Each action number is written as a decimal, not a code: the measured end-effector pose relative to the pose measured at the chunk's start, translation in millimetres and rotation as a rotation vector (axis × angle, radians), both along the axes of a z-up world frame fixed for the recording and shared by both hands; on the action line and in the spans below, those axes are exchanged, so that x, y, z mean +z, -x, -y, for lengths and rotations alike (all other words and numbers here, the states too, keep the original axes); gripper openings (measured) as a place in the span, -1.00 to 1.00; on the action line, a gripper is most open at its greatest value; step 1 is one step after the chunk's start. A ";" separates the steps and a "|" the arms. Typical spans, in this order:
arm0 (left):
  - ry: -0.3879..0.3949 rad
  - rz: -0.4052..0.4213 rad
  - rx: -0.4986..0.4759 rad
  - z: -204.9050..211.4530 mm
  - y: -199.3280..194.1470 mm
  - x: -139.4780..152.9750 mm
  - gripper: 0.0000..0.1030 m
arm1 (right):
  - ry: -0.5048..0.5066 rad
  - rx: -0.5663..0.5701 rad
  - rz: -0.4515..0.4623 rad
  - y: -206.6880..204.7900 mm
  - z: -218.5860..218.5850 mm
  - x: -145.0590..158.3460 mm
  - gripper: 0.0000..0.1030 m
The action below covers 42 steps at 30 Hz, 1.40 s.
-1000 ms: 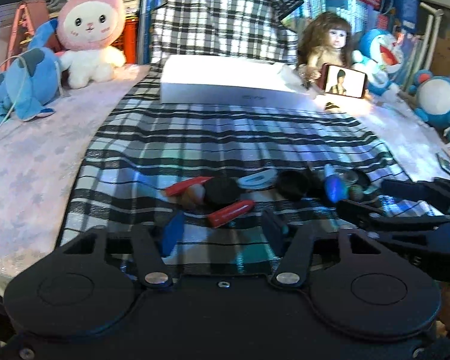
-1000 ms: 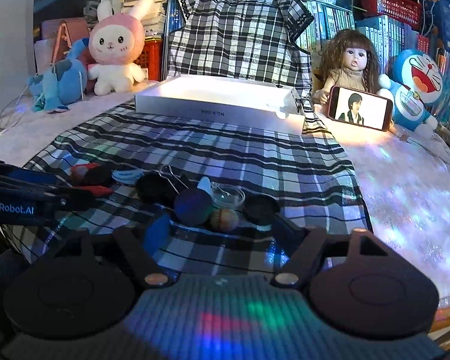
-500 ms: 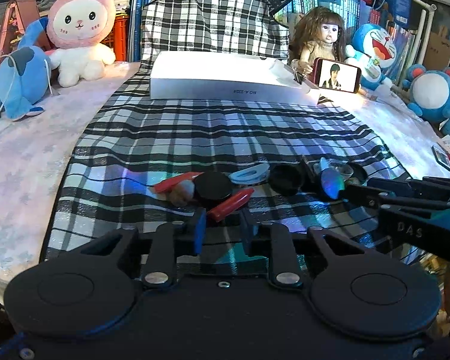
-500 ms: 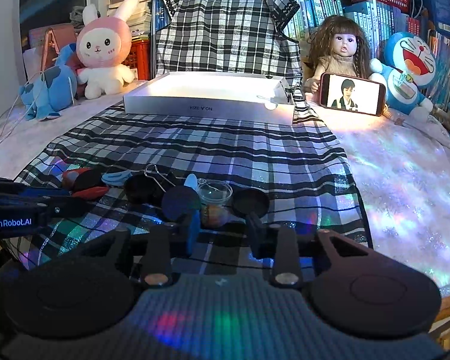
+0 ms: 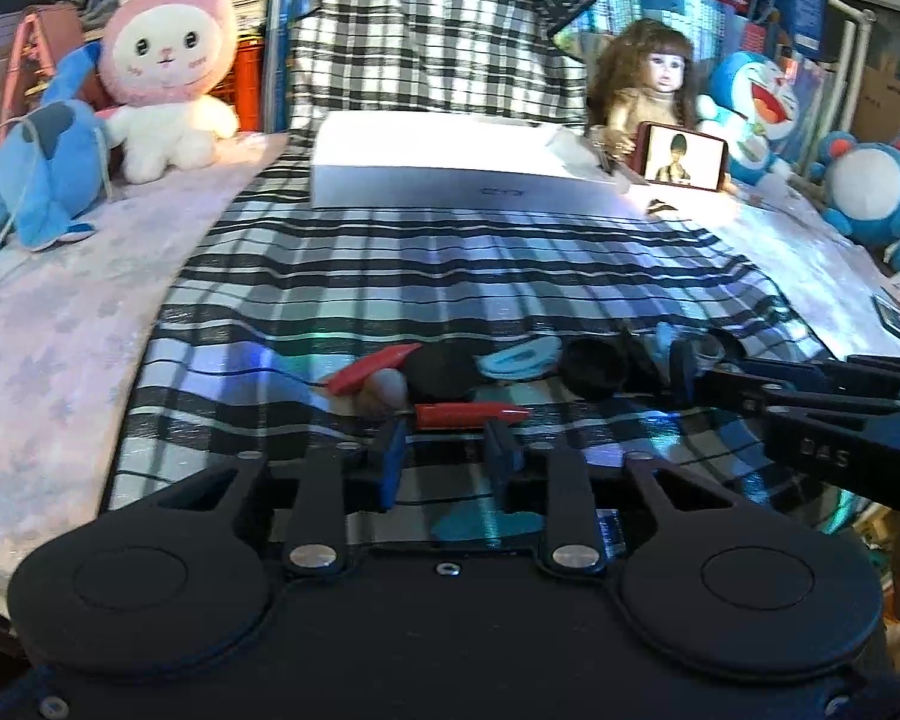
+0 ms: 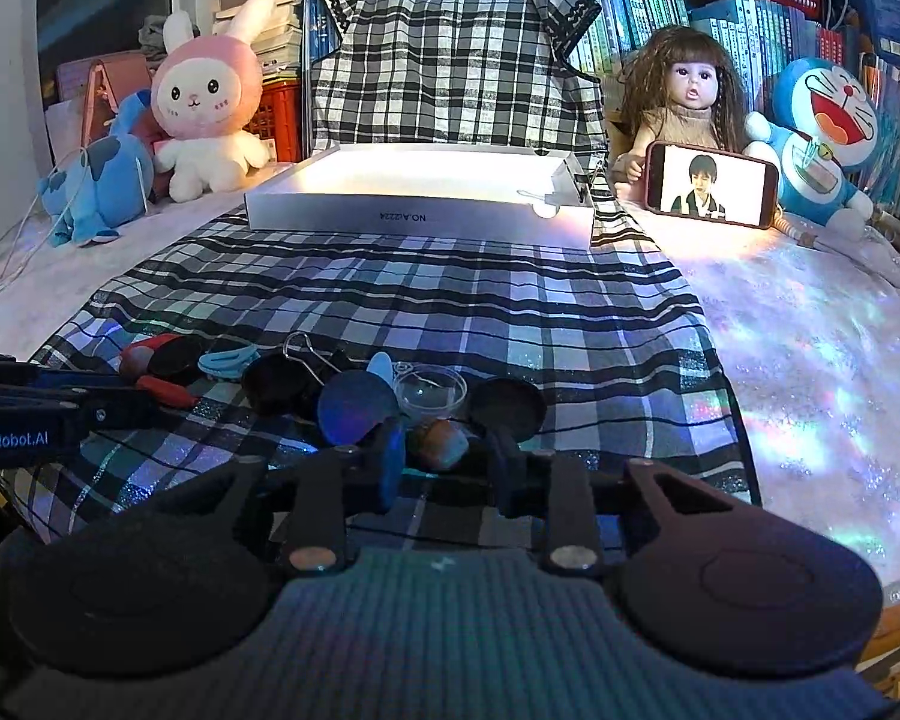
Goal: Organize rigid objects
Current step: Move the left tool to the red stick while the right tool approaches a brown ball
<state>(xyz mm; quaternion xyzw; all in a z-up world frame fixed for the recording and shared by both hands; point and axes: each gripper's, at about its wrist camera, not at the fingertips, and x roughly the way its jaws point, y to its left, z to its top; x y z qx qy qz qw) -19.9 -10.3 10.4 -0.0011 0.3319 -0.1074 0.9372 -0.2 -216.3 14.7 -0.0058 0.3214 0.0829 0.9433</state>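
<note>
Small rigid pieces lie in a row on the plaid cloth: red pieces, black discs, a light-blue piece, a clear cup. My left gripper hovers just short of the nearer red piece, its jaws opening with nothing between them. My right gripper has its narrowed jaws around a small brown ball that rests on the cloth. It reaches in from the right in the left wrist view. A white open box stands at the far end of the cloth.
A phone leans on a doll right of the box. A pink rabbit plush and a blue plush sit at the back left, and blue cat plushes at the right. Bookshelves stand behind.
The right jaws closed from wide to narrow around the brown ball. The left jaws narrowed, then widened a little. The nearer red piece now lies level in front of the left fingertips.
</note>
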 end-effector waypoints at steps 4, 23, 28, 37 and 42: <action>-0.015 0.022 -0.008 10.8 1.7 -1.7 -0.20 | 0.007 0.003 0.007 0.0 -1.6 -1.0 -0.31; -0.005 0.071 0.003 15.7 2.7 -3.6 -0.70 | -0.002 0.011 0.012 3.1 -3.3 0.2 -0.50; -0.011 0.078 0.014 16.1 2.6 -2.7 -0.65 | -0.007 0.002 0.015 4.7 -1.2 2.7 -0.50; -0.019 0.069 0.054 1.7 1.5 -5.1 -0.46 | -0.010 -0.007 0.004 5.2 1.0 1.0 -0.49; -0.030 0.063 0.104 -12.7 -3.6 -6.5 -0.45 | -0.009 -0.007 0.006 5.2 0.9 1.2 -0.49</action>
